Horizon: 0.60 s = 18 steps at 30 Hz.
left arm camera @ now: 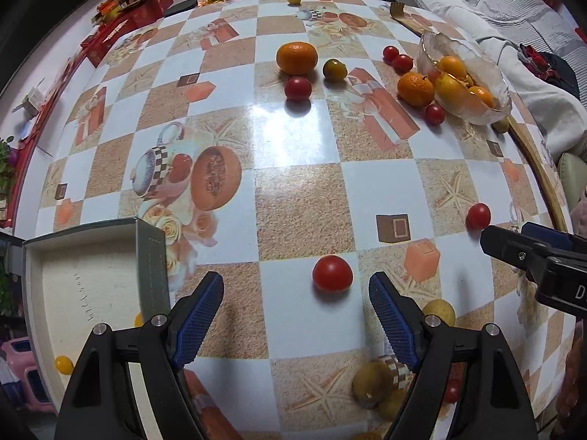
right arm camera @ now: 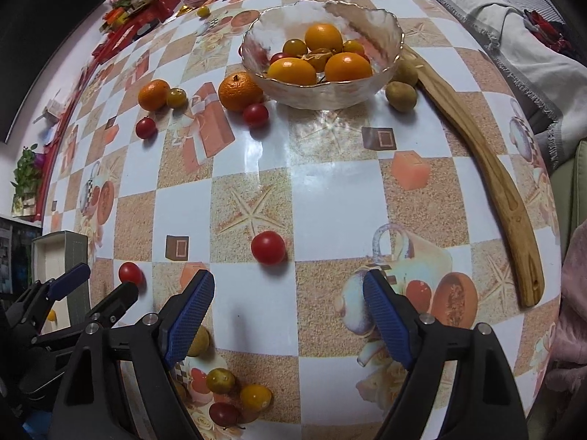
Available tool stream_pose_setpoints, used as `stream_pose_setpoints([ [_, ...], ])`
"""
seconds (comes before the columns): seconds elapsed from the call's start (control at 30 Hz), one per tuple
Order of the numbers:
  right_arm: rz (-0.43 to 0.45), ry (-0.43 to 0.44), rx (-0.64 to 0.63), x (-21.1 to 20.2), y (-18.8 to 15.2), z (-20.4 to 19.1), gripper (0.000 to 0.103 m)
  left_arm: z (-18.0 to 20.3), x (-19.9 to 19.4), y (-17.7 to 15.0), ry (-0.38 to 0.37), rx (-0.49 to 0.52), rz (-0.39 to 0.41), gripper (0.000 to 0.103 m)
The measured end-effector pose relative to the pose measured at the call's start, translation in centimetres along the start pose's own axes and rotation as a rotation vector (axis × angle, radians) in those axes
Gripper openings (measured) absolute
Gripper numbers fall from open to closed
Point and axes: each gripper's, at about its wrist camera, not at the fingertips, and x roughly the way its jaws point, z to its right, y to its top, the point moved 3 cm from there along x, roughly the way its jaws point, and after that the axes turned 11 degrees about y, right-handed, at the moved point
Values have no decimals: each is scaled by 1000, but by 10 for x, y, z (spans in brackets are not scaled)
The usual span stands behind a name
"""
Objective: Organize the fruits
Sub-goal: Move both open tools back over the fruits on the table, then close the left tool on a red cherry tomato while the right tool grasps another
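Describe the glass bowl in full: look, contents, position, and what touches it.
The glass bowl is clear and rippled, with a thin golden wavy rim. It stands upright on the checkered tablecloth at the far side, holding oranges and smaller yellow and red fruits. A loose orange rests against its left side; a wooden spatula lies just right of it.

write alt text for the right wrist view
Open right hand-held gripper hovers over a checkered table, a red cherry tomato just ahead. Beyond, a glass bowl holds oranges, with fruit scattered around and a wooden spatula alongside.
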Motion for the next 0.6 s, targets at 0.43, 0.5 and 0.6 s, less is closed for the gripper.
stream_pose_setpoints([
  [0.43,-16,-2,-48,15,10,-5,86,11,19,5,30,6,-13,83],
  [0.5,-16,-14,-70,18,11,-9,84,12,18,6,31,6,-6,82],
  [0.6,-19,-34,-91,23,13,-14,74,13,18,5,27,-2,-7,82],
])
